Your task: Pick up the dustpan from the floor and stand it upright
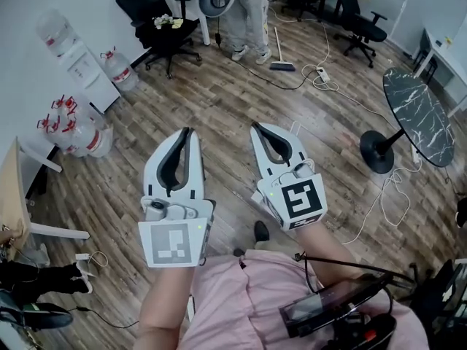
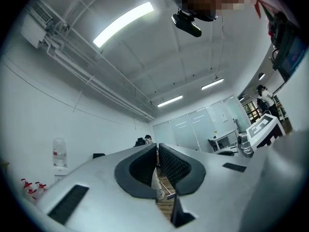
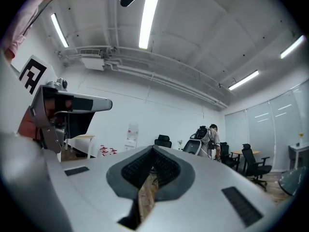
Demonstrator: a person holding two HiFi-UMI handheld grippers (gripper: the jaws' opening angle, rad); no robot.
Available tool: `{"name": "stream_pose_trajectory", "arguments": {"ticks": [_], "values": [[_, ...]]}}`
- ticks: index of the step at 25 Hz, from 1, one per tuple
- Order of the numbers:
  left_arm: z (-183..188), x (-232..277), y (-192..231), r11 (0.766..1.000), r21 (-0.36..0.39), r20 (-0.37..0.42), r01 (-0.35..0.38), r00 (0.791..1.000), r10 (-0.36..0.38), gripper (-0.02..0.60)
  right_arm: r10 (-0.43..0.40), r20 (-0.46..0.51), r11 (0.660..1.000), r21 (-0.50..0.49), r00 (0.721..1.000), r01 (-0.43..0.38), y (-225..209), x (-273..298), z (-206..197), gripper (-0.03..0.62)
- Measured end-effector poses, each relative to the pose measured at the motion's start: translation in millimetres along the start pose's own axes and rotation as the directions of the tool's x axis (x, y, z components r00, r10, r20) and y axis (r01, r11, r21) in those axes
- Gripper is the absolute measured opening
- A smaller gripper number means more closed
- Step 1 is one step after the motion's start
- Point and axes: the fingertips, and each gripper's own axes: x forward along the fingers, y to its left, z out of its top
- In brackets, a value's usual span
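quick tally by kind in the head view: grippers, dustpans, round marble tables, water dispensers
grippers: 2 (left gripper, right gripper, both shut and empty)
dustpan: 1, far off on the floor by a person's feet
round marble-top table: 1
water dispenser: 1
total: 5

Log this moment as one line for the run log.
phase: approach not begun | left gripper: shut, empty | right gripper: shut, empty | dustpan: on floor across the room, untouched
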Motion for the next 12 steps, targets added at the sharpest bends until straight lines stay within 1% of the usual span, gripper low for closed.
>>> {"name": "stream_pose_trajectory", "arguments": {"ticks": [6, 12], "values": [[-2.6, -10.1, 5.3, 1.0, -0.01, 0.006, -0.014, 1.0, 0.014, 0.023, 0.027, 0.009, 1.0, -0.012, 1.0, -0.027, 15.6, 0.1, 2.0, 0.0], [-3.3, -17.6, 9.5, 0.999, -0.023, 0.007, -0.022, 1.0, 0.022, 0.023, 0.026, 0.001, 1.0, -0.012, 1.0, -0.026, 23.0, -1.0, 5.2, 0.0]]}}
